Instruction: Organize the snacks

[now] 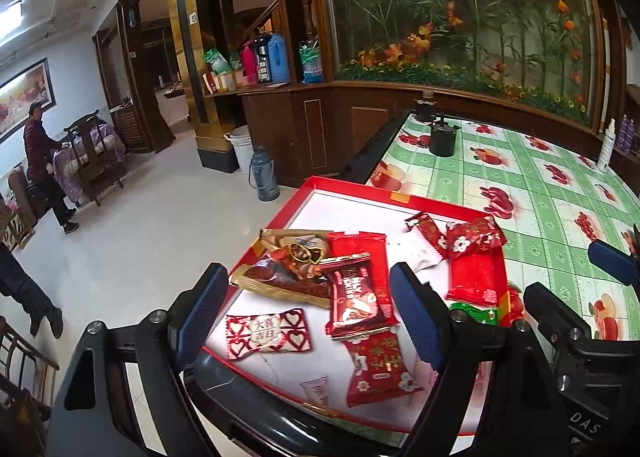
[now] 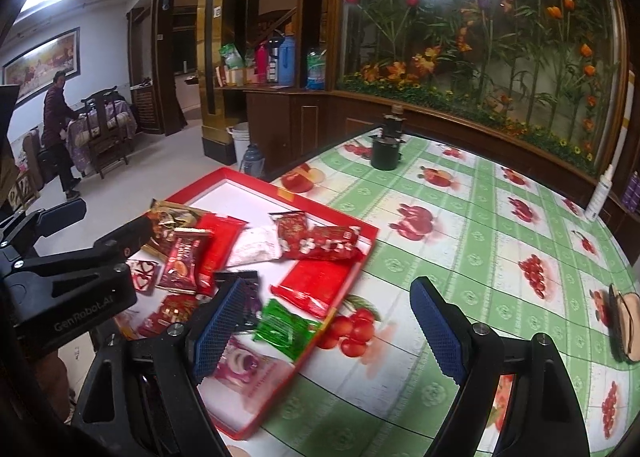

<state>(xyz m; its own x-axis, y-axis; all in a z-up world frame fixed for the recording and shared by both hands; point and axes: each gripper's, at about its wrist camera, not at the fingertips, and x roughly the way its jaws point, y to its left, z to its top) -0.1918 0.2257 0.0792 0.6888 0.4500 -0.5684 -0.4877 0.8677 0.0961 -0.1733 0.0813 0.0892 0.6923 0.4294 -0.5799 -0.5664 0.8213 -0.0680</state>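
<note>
My left claw hung wide open over the near end of the red tray, holding nothing, ready to pick a snack. The snacks lay piled in the tray on the bench. My right claw was open and empty too, near the green packet.

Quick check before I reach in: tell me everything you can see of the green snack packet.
The green snack packet is a small, shiny, crinkled foil-like wrapper with white print too blurred to read. It looks sealed and lies flat, tilted diagonally, across the right-hand rim of the red tray, part inside the tray and part over the edge. A flat red packet lies just beyond it, seemingly touching. No gripper touches it. The left wrist view shows only a sliver of it.
</note>
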